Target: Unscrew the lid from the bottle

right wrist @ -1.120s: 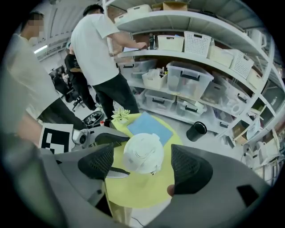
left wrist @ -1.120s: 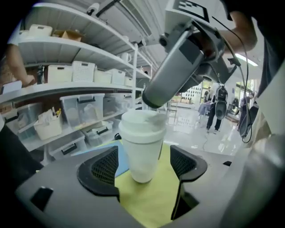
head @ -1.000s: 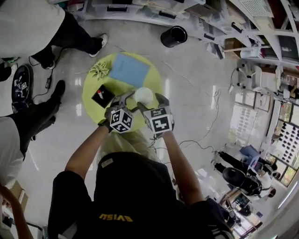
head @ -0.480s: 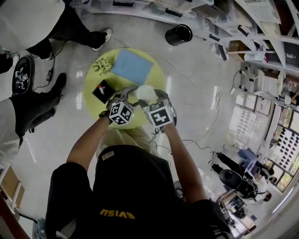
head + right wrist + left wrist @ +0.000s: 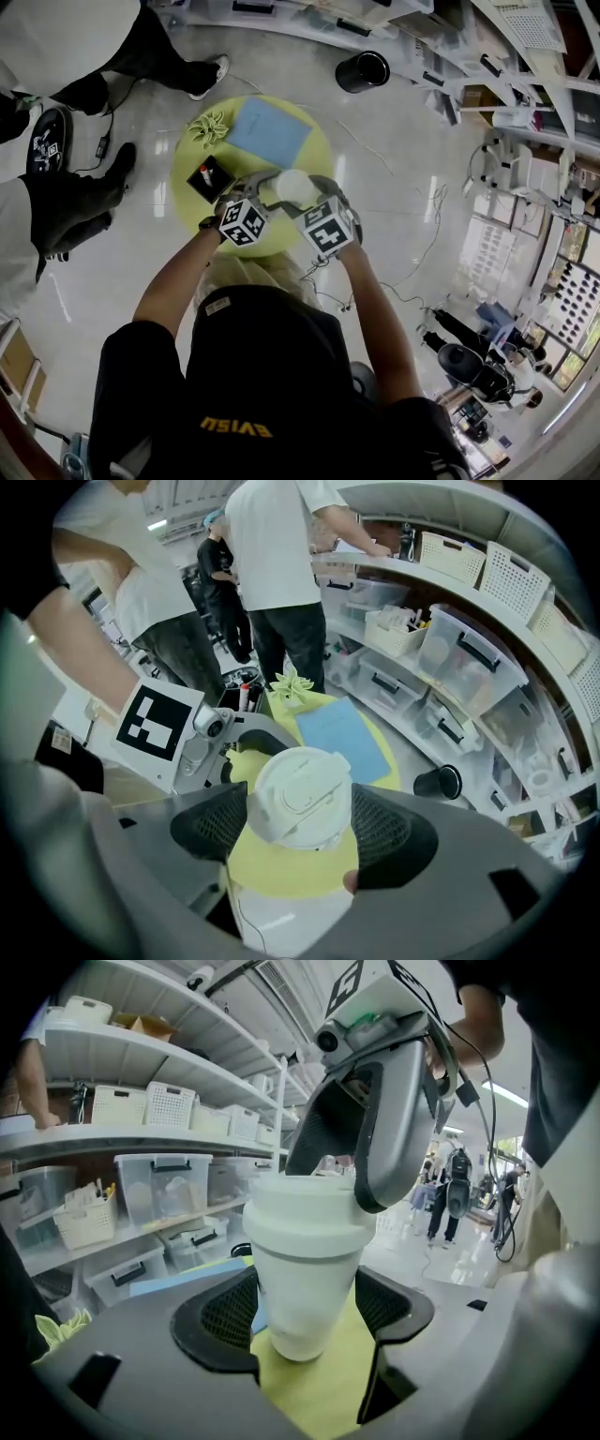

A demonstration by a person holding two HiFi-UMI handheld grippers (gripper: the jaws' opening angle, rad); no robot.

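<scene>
A white bottle point(image 5: 302, 1302) with a white screw lid point(image 5: 302, 794) stands over the round yellow table point(image 5: 192, 202). My left gripper point(image 5: 305, 1314) comes in from the side, and its pads are shut on the bottle's tapered body. My right gripper point(image 5: 300, 825) points steeply down from above with the lid point(image 5: 305, 1218) between its pads. Its jaws have just been closing and now press on the lid's rim. In the head view the lid point(image 5: 292, 185) shows between both grippers' marker cubes. The bottle's base is hidden there.
On the table lie a blue sheet point(image 5: 268, 132), a green folded thing point(image 5: 207, 127) and a black box point(image 5: 208, 178) with a small red-capped item. A black bin point(image 5: 363, 70) stands on the floor beyond. People's legs are at the left, and shelves with bins run along the back.
My right gripper has rolled around the lid, so its marker cube now faces a different way. The left gripper and the bottle have stayed almost where they were.
</scene>
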